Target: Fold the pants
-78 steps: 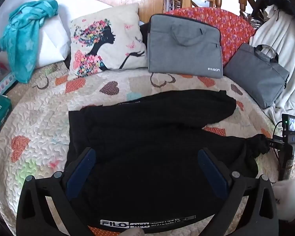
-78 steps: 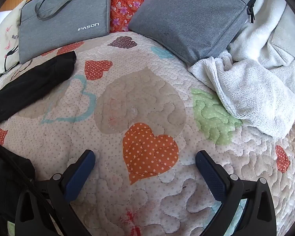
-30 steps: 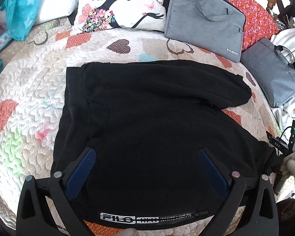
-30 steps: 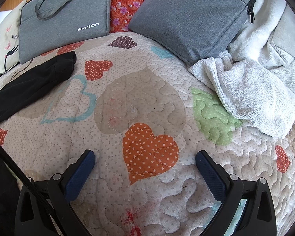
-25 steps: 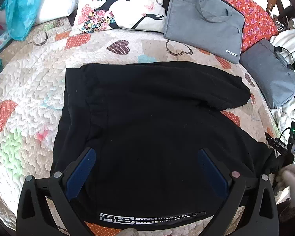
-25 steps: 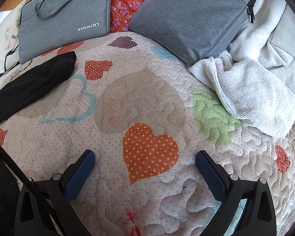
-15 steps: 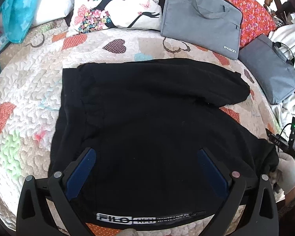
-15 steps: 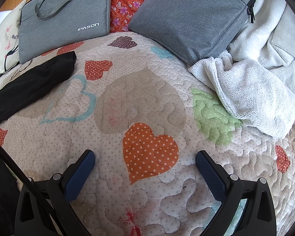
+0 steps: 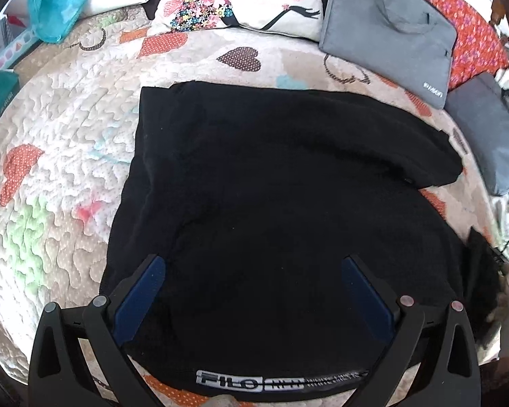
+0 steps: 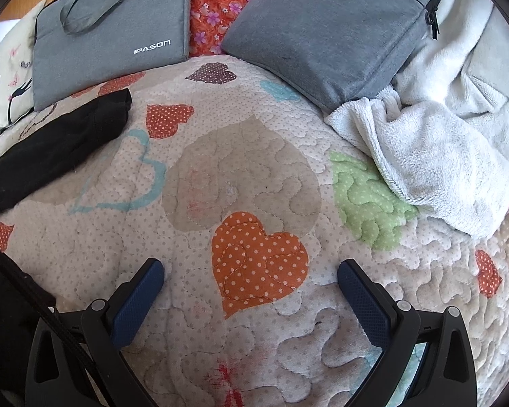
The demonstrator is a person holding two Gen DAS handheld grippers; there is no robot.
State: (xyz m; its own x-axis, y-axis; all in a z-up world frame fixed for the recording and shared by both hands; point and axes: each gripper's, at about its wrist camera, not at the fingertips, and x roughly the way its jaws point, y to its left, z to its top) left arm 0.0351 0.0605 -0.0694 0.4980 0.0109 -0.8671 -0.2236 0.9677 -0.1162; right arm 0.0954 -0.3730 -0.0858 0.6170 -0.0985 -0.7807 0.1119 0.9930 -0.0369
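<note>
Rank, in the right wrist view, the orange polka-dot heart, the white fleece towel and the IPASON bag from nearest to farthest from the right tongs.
1. Orange polka-dot heart: on the quilt just ahead of the right tongs.
2. White fleece towel: farther, on the right.
3. IPASON bag: farthest, upper left.

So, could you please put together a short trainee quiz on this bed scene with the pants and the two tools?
1. True or false: the left tool is clamped shut on the black fabric pants.
2. What lies directly under the open right tool? A) the white fluffy towel B) the heart-patterned quilted bedspread C) the light grey laptop bag with a handle
3. Fill in: the printed cushion with a black silhouette lies ____ the pants, as the left wrist view shows it.

Key: 1 false, it is open above them. 2 B. 3 beyond.
</note>
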